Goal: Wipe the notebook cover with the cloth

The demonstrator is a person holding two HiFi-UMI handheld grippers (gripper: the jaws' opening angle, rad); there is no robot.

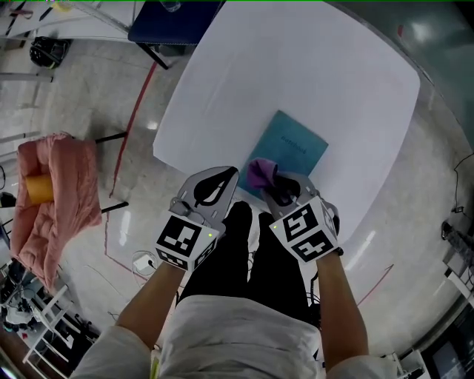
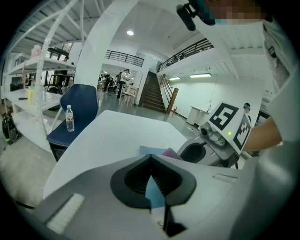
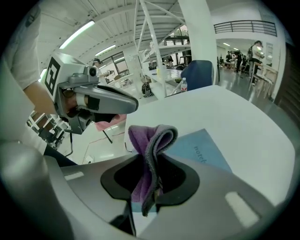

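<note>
A teal notebook [image 1: 290, 148] lies flat near the front edge of the white table [image 1: 296, 66]. My right gripper [image 1: 271, 185] is shut on a purple cloth [image 1: 260, 173], which bunches up above the jaws just over the notebook's near corner. In the right gripper view the cloth [image 3: 151, 136] stands folded out of the gripper [image 3: 152, 161], with the notebook [image 3: 199, 147] behind it. My left gripper [image 1: 232, 175] hovers at the table's front edge, left of the cloth, shut with nothing held. Past the left gripper [image 2: 150, 159] a sliver of notebook [image 2: 149, 150] and cloth [image 2: 169, 153] shows.
A dark blue chair [image 1: 174, 18] stands at the table's far left, with a water bottle [image 2: 69, 118] on its seat. To the left on the floor is a rack draped in pink fabric [image 1: 59, 196] with an orange roll [image 1: 38, 189]. The person's legs [image 1: 244, 252] are under the grippers.
</note>
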